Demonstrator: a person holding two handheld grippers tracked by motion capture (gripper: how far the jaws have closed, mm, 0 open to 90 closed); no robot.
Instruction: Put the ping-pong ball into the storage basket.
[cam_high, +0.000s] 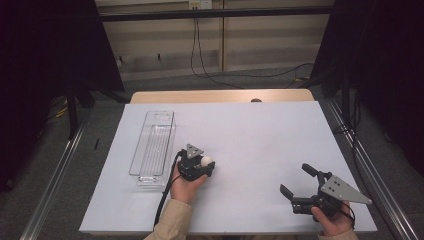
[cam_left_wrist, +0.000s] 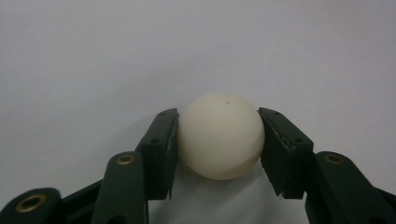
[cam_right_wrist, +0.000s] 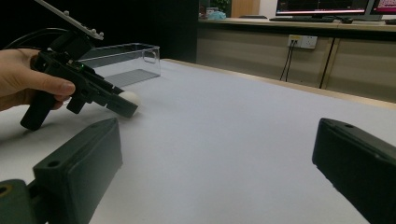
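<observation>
A small white ball (cam_left_wrist: 220, 135) sits between the two black jaws of my left gripper (cam_left_wrist: 219, 140), which press on it from both sides. In the high view the ball (cam_high: 206, 161) shows at the tip of the left gripper (cam_high: 206, 165), just right of a clear plastic bin (cam_high: 152, 145). In the right gripper view the left gripper (cam_right_wrist: 126, 103) holds the ball (cam_right_wrist: 130, 98) low over the white table. My right gripper (cam_high: 296, 180) rests near the front right of the table with its jaws wide apart and nothing between them; its own view shows both jaws spread (cam_right_wrist: 217, 158).
The clear rectangular bin (cam_right_wrist: 126, 63) lies lengthwise on the left part of the white sheet (cam_high: 250, 130). Metal rails run along both sides of the table. Cables hang by the back wall, and dark curtains stand at left and right.
</observation>
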